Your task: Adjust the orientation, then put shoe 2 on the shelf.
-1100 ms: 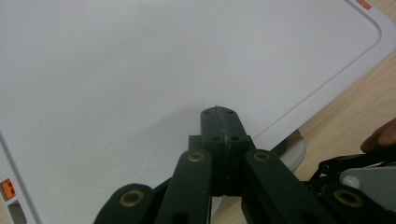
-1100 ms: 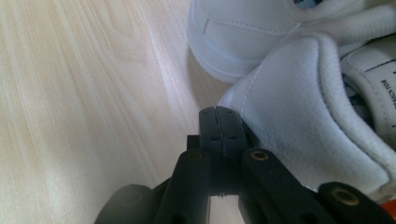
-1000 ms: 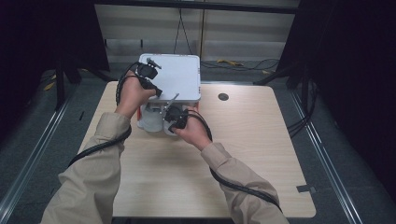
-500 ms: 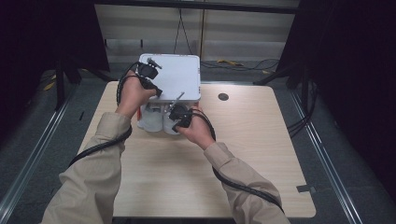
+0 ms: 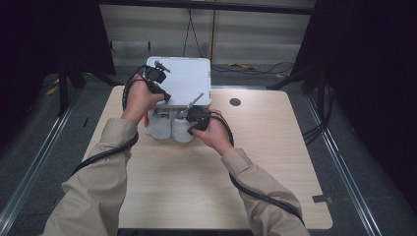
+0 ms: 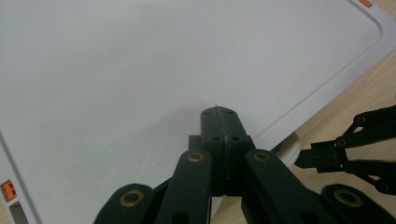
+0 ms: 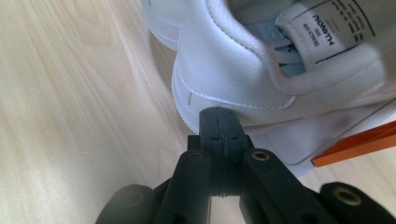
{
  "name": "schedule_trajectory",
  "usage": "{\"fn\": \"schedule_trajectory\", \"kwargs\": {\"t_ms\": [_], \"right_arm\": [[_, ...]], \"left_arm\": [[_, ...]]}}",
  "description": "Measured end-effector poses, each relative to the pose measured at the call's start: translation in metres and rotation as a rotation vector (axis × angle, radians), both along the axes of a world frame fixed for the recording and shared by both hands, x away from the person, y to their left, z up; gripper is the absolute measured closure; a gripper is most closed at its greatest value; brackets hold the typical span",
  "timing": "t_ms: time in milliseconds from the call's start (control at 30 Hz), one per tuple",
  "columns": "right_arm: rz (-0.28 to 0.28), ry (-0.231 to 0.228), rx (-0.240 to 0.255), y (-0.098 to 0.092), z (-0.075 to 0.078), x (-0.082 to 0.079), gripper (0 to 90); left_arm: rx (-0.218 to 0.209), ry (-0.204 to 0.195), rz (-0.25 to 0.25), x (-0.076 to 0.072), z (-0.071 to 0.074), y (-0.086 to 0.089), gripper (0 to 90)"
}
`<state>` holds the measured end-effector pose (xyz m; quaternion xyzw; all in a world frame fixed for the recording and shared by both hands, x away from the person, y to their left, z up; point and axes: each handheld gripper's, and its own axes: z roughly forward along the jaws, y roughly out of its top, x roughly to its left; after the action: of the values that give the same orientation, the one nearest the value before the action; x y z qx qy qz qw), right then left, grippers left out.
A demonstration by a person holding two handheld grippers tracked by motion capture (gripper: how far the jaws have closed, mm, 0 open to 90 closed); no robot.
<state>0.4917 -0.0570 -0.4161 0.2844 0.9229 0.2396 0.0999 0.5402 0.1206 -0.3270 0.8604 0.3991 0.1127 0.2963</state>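
A white box lid [image 5: 189, 78] stands tilted up at the table's far edge, above a pair of white shoes [image 5: 169, 129] whose heels face me. My left gripper [image 5: 166, 96] is shut, its tips resting against the lid's smooth surface [image 6: 140, 70] with nothing between the jaws. My right gripper [image 5: 187, 114] is also shut; in the right gripper view its tips [image 7: 218, 114] touch the sole edge at the heel of one white shoe [image 7: 233, 65]. The left gripper view shows the right gripper [image 6: 327, 156] low at the right.
The shoes sit in a white box with orange parts [image 7: 355, 144]. The light wooden table [image 5: 275, 162] has a round black grommet [image 5: 235, 102] near its far edge. Dark curtains and metal rails flank the table; cables lie on the floor behind.
My right gripper has edged slightly to the right along the shoes' heels. The left gripper and the lid have stayed in place.
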Motion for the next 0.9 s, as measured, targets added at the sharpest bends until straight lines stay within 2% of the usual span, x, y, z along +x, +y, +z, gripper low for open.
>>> {"fn": "schedule_trajectory", "kwargs": {"t_ms": [200, 267, 333, 367, 433, 500, 600, 667, 767, 900], "right_arm": [[0.0, -0.002, 0.018, -0.003, -0.002, -0.002, 89.9], [-0.003, 0.038, 0.046, -0.006, -0.003, -0.004, 74.9], [0.003, 0.039, 0.03, -0.008, -0.003, -0.008, 71.2], [0.006, 0.043, 0.017, -0.011, -0.003, -0.01, 65.8], [0.0, 0.061, 0.044, -0.016, -0.001, -0.015, 60.1], [0.004, 0.072, 0.047, -0.023, 0.002, -0.02, 52.8], [-0.004, 0.079, 0.058, -0.034, 0.007, -0.025, 42.7], [-0.004, 0.069, 0.073, -0.041, 0.009, -0.028, 39.8], [-0.016, 0.09, 0.089, -0.049, 0.01, -0.034, 35.6], [-0.036, 0.11, 0.096, -0.06, 0.008, -0.044, 30.7]], "left_arm": [[-0.002, -0.005, -0.003, 0.0, 0.001, 0.001, 90.0], [-0.001, -0.008, -0.003, 0.0, 0.001, 0.001, 90.0], [0.009, -0.01, -0.012, 0.0, 0.002, 0.002, 90.0], [0.009, -0.011, -0.004, 0.0, 0.003, 0.002, 88.7], [0.014, 0.004, 0.016, -0.001, 0.006, 0.006, 73.5], [0.027, 0.01, 0.013, -0.005, 0.01, 0.009, 71.7], [0.018, 0.007, 0.023, -0.012, 0.017, 0.014, 60.4], [0.008, 0.022, 0.034, -0.019, 0.019, 0.019, 53.6], [0.016, 0.041, 0.029, -0.028, 0.017, 0.022, 45.6], [-0.003, 0.049, 0.017, -0.042, 0.013, 0.025, 37.9]]}}
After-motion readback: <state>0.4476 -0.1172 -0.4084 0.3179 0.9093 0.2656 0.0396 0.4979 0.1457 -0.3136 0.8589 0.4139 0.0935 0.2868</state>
